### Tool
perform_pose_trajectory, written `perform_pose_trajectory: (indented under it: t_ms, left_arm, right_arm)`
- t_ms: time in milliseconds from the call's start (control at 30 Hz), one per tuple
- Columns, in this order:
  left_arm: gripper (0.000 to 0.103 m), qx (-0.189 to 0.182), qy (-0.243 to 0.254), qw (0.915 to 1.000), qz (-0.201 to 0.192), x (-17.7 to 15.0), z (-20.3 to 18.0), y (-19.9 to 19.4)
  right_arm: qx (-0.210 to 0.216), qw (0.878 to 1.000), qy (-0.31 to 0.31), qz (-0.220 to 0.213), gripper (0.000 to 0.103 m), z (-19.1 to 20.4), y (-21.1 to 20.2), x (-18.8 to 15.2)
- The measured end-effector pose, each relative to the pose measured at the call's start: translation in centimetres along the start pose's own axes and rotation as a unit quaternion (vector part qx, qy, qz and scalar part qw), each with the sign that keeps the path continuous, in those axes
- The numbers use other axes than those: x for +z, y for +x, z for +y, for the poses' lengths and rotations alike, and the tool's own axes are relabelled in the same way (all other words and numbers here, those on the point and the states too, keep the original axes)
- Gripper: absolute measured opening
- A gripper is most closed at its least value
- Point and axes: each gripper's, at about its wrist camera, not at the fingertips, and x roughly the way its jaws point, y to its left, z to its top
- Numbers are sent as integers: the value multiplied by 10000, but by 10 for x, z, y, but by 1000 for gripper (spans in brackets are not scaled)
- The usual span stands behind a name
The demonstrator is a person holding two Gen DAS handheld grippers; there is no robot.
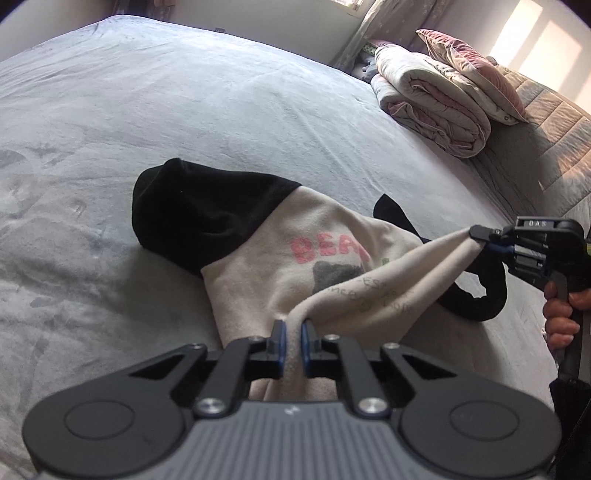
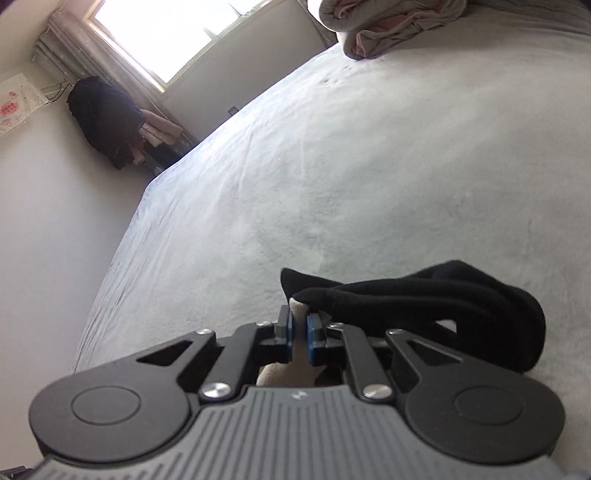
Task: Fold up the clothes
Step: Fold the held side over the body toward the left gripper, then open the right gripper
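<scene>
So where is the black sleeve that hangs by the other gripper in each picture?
Left wrist view: the black sleeve droops in a loop at the right, under the right gripper, which pinches the cream shirt.
Right wrist view: the same sleeve bunches at lower right, just beyond the right gripper.
Shared landmark: the folded quilt at the far end of the bed, seen top right in both.

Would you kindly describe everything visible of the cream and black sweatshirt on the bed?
The sweatshirt looks like soft fleece: cream body, black sleeves, pink lettering above a dark grey print. It lies crumpled on the grey bedsheet, one sleeve bunched at the far left. The left gripper pinches its near cream edge; the right gripper pinches another part, lifted off the bed, a black sleeve dangling below.
</scene>
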Motion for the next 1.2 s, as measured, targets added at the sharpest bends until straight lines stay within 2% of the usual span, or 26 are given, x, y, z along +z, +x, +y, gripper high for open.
perform_pose_trajectory:
  t_ms: [100, 233, 400, 567, 700, 733, 767, 833, 1000, 1200]
  left_arm:
    - [8, 56, -70, 10000, -17, 3, 4, 3]
    - [8, 161, -182, 9997, 67, 4, 13, 11]
    - [10, 175, -311, 9990, 259, -1, 22, 26]
    - [14, 207, -184, 9993, 240, -2, 17, 24]
    - [22, 242, 21, 9996, 159, 0, 11, 14]
    - [25, 258, 81, 9995, 133, 0, 9, 11]
    - [27, 267, 133, 9995, 93, 0, 8, 7]
    - [31, 261, 213, 9994, -12, 0, 3, -2]
    - [32, 106, 524, 9984, -160, -7, -17, -22]
    - [33, -77, 1086, 9940, 99, -32, -47, -22]
  right_arm:
    - [-26, 9997, -241, -6, 10, 19, 17, 11]
    - [-126, 9987, -444, 208, 10, 34, 53, 15]
    - [-394, 9961, -613, 498, 10, 37, 95, 1]
    - [-549, 9941, -608, 716, 10, 27, 122, -16]
    - [-441, 9946, -650, 682, 15, 28, 114, -15]
    - [-414, 9944, -696, 678, 19, 29, 108, -15]
    - [-386, 9942, -743, 673, 31, 31, 102, -14]
    - [-331, 9937, -835, 663, 48, 34, 89, -14]
    - [-287, 9915, -1111, 610, 50, 38, 56, -22]
    - [-149, 9924, -1047, 624, 51, 21, 27, -38]
